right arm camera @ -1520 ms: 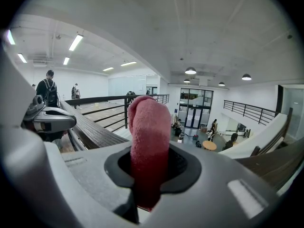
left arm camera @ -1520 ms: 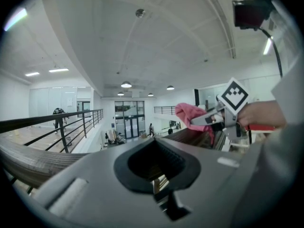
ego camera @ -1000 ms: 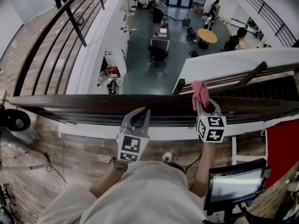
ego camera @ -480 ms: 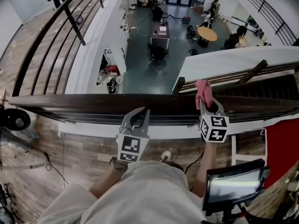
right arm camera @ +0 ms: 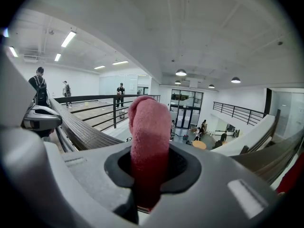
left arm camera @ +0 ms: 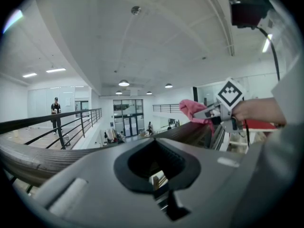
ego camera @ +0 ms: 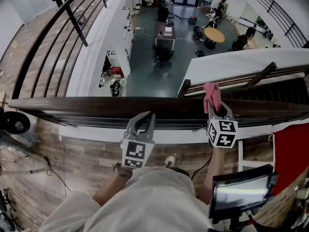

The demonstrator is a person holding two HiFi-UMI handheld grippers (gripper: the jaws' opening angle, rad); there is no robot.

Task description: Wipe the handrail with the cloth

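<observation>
In the head view, the dark wooden handrail runs straight across in front of the person, with an open hall far below it. The right gripper reaches up from below the rail on its right part, and the pink cloth stands up out of its jaws, over the rail's top and far edge. Whether the cloth presses on the wood cannot be told here. The left gripper points at the rail near its middle, well apart from the right one, forearm coming straight up from the person's lap.

In the left gripper view, its jaws are closed together with nothing between them. The rail sweeps past behind, and the right gripper shows at the right with the cloth bunched at the rail's top.

In the right gripper view, the jaws are clamped on the cloth, which rises as a rolled wad from between them. The rail lies beside and below it to the left.

I judge the wiping to be in its working stage, the cloth brought to the rail. The next move calls for pressing the wad down onto the top face and drawing it along the rail with a firm grip.
</observation>
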